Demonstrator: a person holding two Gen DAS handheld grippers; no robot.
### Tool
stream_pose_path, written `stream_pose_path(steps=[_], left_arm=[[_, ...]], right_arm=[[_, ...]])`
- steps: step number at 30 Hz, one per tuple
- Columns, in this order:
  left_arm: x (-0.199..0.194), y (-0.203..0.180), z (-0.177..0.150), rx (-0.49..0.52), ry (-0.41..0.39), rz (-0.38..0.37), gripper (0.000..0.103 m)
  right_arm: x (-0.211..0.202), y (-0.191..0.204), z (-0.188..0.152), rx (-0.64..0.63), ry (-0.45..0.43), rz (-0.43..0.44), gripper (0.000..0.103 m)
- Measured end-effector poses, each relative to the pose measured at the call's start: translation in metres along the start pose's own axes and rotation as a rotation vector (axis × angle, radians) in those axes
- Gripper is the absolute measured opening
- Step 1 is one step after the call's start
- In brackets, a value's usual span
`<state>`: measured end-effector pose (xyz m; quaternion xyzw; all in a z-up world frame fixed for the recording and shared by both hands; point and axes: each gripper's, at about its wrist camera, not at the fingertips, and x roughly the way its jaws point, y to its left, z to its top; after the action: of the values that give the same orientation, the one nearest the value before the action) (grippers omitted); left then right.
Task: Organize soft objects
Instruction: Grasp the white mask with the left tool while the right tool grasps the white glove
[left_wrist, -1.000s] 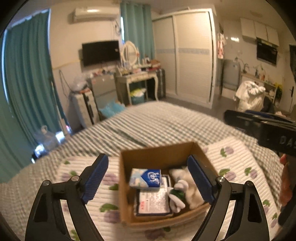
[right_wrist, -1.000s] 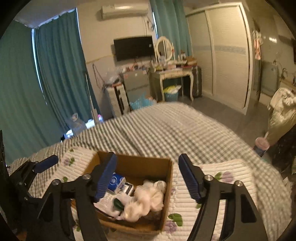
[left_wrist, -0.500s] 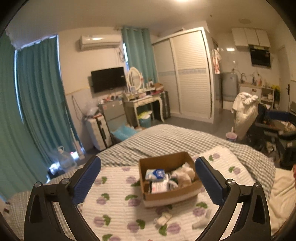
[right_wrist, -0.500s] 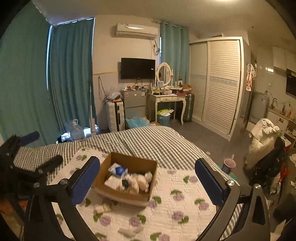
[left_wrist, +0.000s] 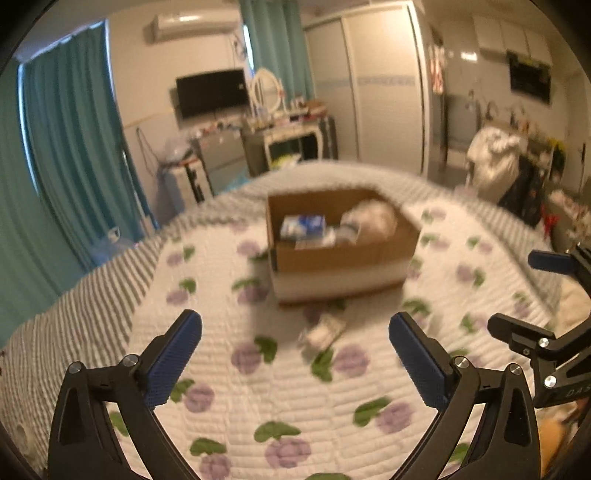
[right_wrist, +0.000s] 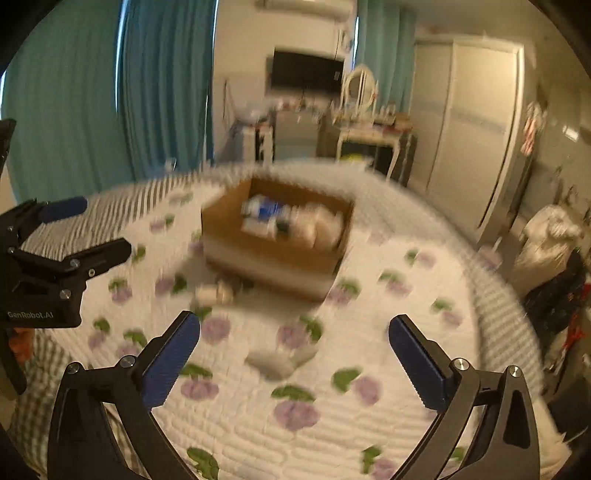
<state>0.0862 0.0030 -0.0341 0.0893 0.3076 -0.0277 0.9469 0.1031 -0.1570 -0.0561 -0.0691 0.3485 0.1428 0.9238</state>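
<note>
A brown cardboard box (left_wrist: 332, 254) (right_wrist: 273, 258) stands on a white quilt with purple flowers (left_wrist: 295, 387) (right_wrist: 369, 332). It holds a blue-and-white packet (left_wrist: 303, 225) (right_wrist: 264, 210), flat white packs and a whitish soft bundle (left_wrist: 373, 221) (right_wrist: 321, 225). A small pale packet (left_wrist: 323, 332) (right_wrist: 214, 293) lies on the quilt in front of the box. Another pale soft item (right_wrist: 277, 360) lies nearer my right gripper. My left gripper (left_wrist: 295, 354) and my right gripper (right_wrist: 295, 354) are both open, empty and low over the quilt. Both views are blurred.
The quilt lies on a bed with a grey checked cover (left_wrist: 74, 314). Teal curtains (left_wrist: 74, 147), a dresser with a mirror (left_wrist: 291, 136), a wardrobe (left_wrist: 369, 92) and a white bag (left_wrist: 495, 162) stand beyond the bed. The right gripper shows in the left wrist view (left_wrist: 535, 314).
Both grippers first pulled up and back from the box, then dropped lower and closer to the quilt. The box looks larger than half a second ago. Both stayed open and empty.
</note>
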Motion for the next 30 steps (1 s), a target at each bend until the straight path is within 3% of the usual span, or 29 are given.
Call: stream_pose_path(steps=[8, 12, 19, 22, 25, 30], left_arm=[[0.06, -0.015, -0.049, 0.047, 0.095, -0.02, 0.103], [0.077, -0.016, -0.059, 0.05, 0.121, -0.08, 0.103], [0.103, -0.014, -0.064, 0.042, 0.166, -0.088, 0.103], [0.109, -0.01, -0.064, 0.032, 0.177, -0.079, 0.103], [0.112, -0.007, -0.063, 0.018, 0.183, -0.082, 0.103], [0.114, -0.004, -0.057, 0.005, 0.183, -0.085, 0.103]], right_arm=[[0.1, -0.003, -0.037, 0.05, 0.19, 0.032, 0.088], [0.13, 0.008, -0.046, 0.004, 0.271, 0.038, 0.078], [0.155, 0.006, -0.042, 0.008, 0.297, 0.036, 0.075], [0.16, 0.003, -0.04, 0.02, 0.293, 0.025, 0.062], [0.159, -0.005, -0.039, 0.058, 0.285, -0.013, 0.033], [0.146, -0.02, -0.036, 0.138, 0.242, 0.035, 0.027]])
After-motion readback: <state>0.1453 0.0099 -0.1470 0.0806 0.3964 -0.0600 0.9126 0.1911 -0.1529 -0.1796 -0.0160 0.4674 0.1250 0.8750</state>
